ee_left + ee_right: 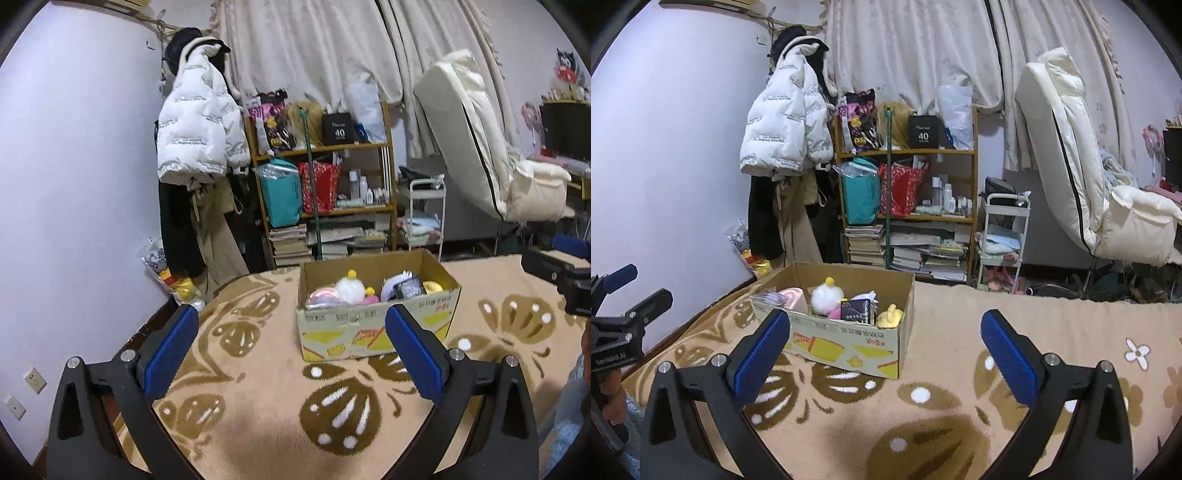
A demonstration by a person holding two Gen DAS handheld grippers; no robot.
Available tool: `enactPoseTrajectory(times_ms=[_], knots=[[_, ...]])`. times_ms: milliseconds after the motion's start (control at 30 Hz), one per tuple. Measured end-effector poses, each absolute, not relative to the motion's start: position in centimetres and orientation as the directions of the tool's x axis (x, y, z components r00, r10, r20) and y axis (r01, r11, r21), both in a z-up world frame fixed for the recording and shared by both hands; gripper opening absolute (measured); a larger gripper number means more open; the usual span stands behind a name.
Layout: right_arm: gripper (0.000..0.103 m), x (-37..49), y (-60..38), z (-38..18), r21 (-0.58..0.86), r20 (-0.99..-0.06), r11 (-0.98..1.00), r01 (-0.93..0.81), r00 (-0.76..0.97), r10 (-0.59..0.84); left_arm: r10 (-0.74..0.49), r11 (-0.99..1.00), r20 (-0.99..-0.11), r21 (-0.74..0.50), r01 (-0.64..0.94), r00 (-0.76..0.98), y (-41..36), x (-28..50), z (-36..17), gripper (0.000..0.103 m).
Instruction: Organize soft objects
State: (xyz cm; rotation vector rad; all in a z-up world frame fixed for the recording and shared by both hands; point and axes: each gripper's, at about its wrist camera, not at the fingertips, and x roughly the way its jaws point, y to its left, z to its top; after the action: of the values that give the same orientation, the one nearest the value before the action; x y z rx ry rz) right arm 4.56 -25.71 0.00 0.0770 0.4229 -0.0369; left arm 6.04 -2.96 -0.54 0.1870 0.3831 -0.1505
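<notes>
Cardboard makes up the one box (373, 325) on the patterned beige blanket (258, 424), which lies just ahead of the left tongs (291, 347) and ahead and to the left of the right tongs (886, 350). Both pairs of tongs are spread wide with nothing between their blue pads (170, 354). Each hovers over the blanket, apart from the box. The right tongs show at the right edge of the left view, and the left tongs at the left edge of the right view.

Inside the box lie several soft things packed close together: one white fluffy ball (827, 299) with a yellow pompom on top, one pink roll (793, 298) to its left, one yellow plush toy (891, 315) at the near right corner, and one dark packet (857, 310) between the ball and the yellow toy. A smaller pink piece sits low beside the ball; what it is cannot be told.

From the right tongs, the box's long axis runs from near right to far left, a corner pointing toward them. From the left tongs it runs roughly across the view, a long printed side facing them.

Nothing stands between either pair of tongs and the box. Beyond the blanket stand one wooden shelf (975, 166) crowded with bags, bottles and stacked books, one white puffer jacket (783, 125) hanging left of it, one small white cart (1001, 236) to its right, and one cream reclining chair (1071, 158) further right.
</notes>
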Motion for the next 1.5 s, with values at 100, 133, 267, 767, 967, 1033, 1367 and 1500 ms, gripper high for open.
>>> enactPoseTrajectory(times_ms=[100,133,267,767,967,1033,1367,1500], knots=[[0.103,5.0,-26.0,-0.4,0.077,-0.423,0.996,0.055,0.906,-0.018,-0.107,0.966,-0.406,0.172,0.191,0.908,-3.6,6.6,-1.3,0.100],[0.103,5.0,-26.0,-0.5,0.077,-0.424,0.995,0.061,0.905,-0.023,-0.112,0.964,-0.412,0.177,0.200,0.904,-3.9,6.8,-1.5,0.100],[0.103,5.2,-26.2,-0.5,0.080,-0.426,0.995,0.065,0.904,-0.025,-0.117,0.958,-0.431,0.190,0.217,0.895,-4.6,7.4,-2.2,0.100],[0.103,5.2,-26.6,-0.6,0.081,-0.425,0.994,0.072,0.905,-0.030,-0.068,0.968,-0.420,0.192,0.162,0.905,-3.9,7.1,-2.6,0.100],[0.103,5.2,-26.7,-0.6,0.082,-0.423,0.994,0.070,0.905,-0.029,-0.071,0.964,-0.403,0.208,0.167,0.912,-4.0,6.5,-2.5,0.100],[0.103,5.2,-26.7,-0.6,0.082,-0.424,0.994,0.074,0.905,-0.033,-0.073,0.965,-0.408,0.203,0.169,0.910,-3.9,6.5,-2.5,0.100],[0.103,5.2,-26.8,-0.6,0.082,-0.425,0.994,0.078,0.904,-0.036,-0.079,0.967,-0.416,0.187,0.170,0.906,-3.7,6.8,-2.1,0.100],[0.103,5.2,-26.8,-0.6,0.082,-0.425,0.994,0.079,0.904,-0.036,-0.081,0.968,-0.417,0.184,0.171,0.905,-3.8,6.8,-2.1,0.100]])
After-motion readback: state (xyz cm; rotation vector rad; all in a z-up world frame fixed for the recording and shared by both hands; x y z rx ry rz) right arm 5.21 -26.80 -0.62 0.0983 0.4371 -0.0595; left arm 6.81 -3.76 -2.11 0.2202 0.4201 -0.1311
